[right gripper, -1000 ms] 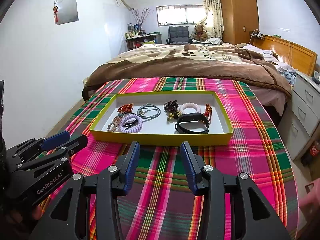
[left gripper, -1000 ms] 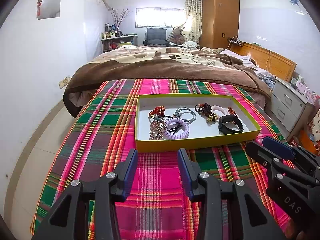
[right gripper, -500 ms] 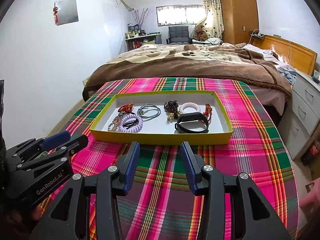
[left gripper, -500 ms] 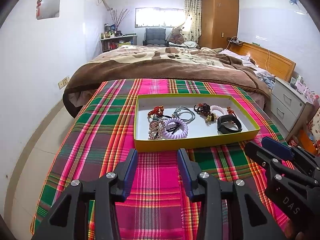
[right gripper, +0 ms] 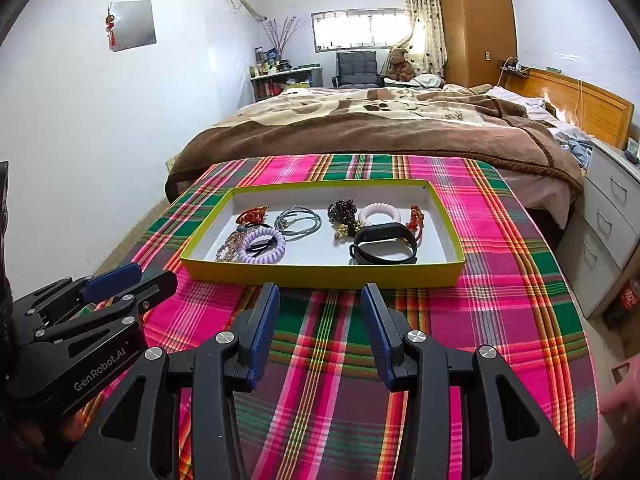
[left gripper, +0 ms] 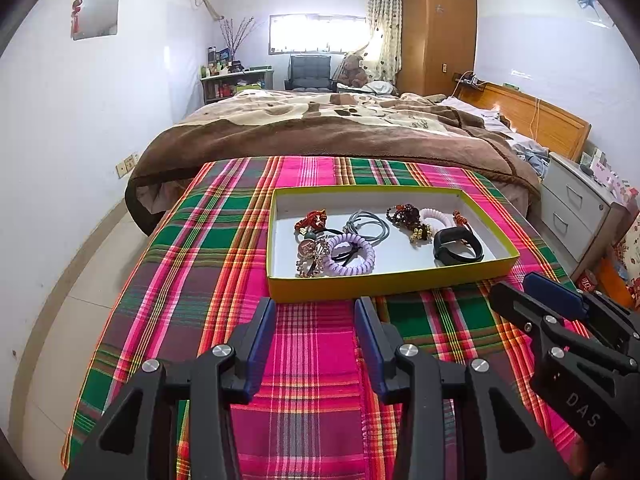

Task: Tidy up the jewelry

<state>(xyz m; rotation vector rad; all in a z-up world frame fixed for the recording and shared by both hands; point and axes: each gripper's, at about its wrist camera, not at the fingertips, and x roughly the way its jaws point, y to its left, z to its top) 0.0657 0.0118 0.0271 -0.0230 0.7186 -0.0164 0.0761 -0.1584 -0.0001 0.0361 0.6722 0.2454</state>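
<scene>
Apparently the sorting is either finished or not begun: every piece lies inside the shallow yellow-rimmed cardboard tray [right gripper: 320, 276] on the plaid pink-and-green cloth of the tabletop [right gripper: 500, 300], with none outside it. The left tool [left gripper: 314, 324] and right tool [right gripper: 320, 308] hover short of the tray, jaws wide, empty. The lilac spiral hair tie [right gripper: 262, 246] overlaps a beaded piece I cannot identify; the black wristband [right gripper: 382, 244] hides part of what lies behind it.

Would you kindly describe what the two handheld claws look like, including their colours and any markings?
Both claws are matte black with angular, cut-out frames, silver round screw heads and blue ribbed pads on the fingers. The left claw shows "GenRobot.AI" in pale lettering on its side in the right wrist view; the right claw shows "DAS" in the left wrist view. No sleeves are visible.
</scene>
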